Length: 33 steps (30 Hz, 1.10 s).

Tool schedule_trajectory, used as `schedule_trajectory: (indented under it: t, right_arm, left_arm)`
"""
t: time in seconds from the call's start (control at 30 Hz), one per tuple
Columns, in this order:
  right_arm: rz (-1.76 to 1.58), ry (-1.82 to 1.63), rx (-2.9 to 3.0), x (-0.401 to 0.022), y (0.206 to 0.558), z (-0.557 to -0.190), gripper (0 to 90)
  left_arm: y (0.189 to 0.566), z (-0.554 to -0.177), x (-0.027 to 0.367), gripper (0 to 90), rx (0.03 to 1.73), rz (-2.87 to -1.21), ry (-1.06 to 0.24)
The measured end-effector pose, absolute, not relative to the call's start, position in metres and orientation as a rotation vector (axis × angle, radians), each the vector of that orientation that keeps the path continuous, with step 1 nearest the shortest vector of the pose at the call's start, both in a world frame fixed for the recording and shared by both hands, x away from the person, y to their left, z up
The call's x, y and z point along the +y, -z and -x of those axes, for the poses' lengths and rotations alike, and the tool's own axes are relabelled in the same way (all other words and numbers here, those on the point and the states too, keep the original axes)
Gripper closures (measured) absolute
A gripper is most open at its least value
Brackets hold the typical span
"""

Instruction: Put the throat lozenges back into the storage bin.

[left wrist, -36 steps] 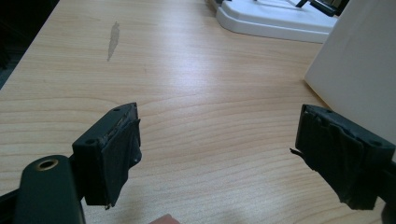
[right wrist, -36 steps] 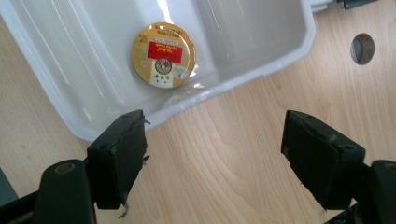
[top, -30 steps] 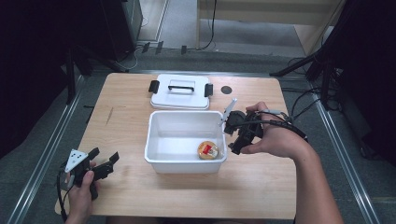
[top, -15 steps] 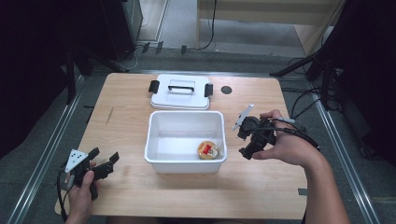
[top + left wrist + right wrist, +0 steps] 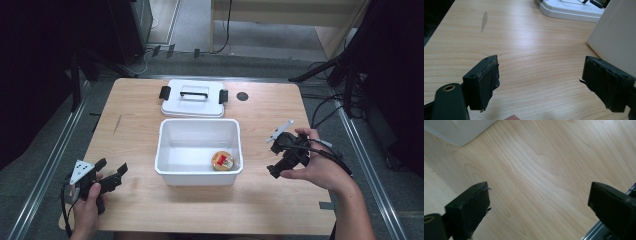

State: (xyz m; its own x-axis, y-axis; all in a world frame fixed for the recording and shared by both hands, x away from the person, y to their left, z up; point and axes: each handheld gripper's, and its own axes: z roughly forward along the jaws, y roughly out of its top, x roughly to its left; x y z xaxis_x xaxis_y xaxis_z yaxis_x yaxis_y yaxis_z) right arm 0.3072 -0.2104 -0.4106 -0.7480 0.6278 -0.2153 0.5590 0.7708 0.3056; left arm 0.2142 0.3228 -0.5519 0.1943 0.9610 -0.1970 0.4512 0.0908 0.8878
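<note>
A white plastic bin [image 5: 200, 123] stands mid-table with a small round yellow-and-red item [image 5: 222, 160] lying in its front right corner. Its lid [image 5: 193, 98], with black clips, lies flat behind it. My right gripper [image 5: 276, 162] hovers low over bare wood right of the bin; its jaws have just been opening and stand wide apart with nothing between them [image 5: 539, 207]. A corner of the bin [image 5: 459, 130] sits at the upper left of the right gripper view. My left gripper [image 5: 112, 167] rests at the front left, open and empty [image 5: 541, 80], facing the bin's wall [image 5: 616, 32].
A small black disc [image 5: 242, 96] lies on the table right of the lid. The table's right edge and a metal floor rail [image 5: 596, 232] run close to my right gripper. Dark stands and cables surround the table.
My right gripper has moved from the bin's right rim out to the right and down, and its jaws have gone from shut to wide. The left gripper has stayed put.
</note>
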Motion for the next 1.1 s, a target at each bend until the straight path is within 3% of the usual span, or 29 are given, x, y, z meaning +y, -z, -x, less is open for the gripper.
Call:
schedule_trajectory:
  t: [1.1]
  right_arm:
    - [-1.339,-0.787,2.148,-0.286,0.479,-0.277,0.0]
  left_arm:
    - [0.552,-0.214,0.323,14.9,1.407,-1.513,-0.669]
